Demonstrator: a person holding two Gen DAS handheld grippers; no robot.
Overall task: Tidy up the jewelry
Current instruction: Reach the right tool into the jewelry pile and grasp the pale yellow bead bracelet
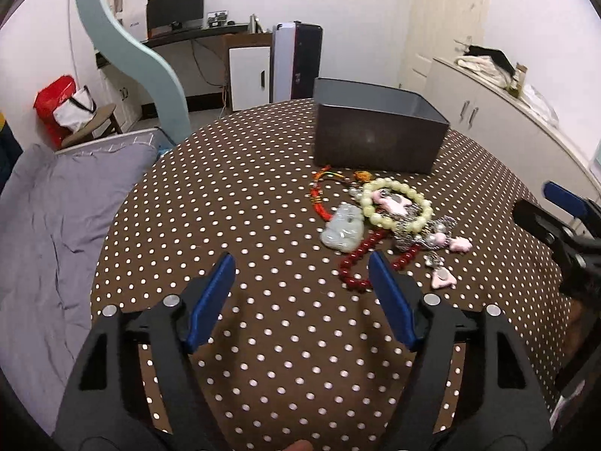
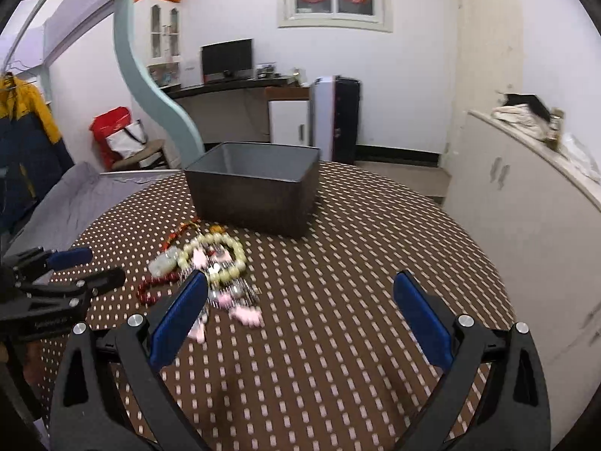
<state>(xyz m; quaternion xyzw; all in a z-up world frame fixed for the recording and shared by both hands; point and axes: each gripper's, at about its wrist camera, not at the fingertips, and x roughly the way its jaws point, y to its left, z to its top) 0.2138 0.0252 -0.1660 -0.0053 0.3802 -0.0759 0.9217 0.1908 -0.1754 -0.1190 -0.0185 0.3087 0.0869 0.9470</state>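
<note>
Jewelry (image 1: 390,221) lies heaped on the dotted surface (image 1: 233,195), just beyond the left gripper (image 1: 302,263) and ahead-left of the right gripper (image 2: 300,285). Both pairs of fingers gape wide, holding nothing. Behind the heap stands a dark box (image 1: 375,135).

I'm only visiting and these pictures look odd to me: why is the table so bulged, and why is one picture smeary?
Left wrist view: fisheye lens bends the polka-dot tablecloth into a dome; the pale bead bracelet is fairly crisp. Right wrist view: motion blur stretches the dots into dashes and smears the jewelry pile; the dark box is softer too.
</note>
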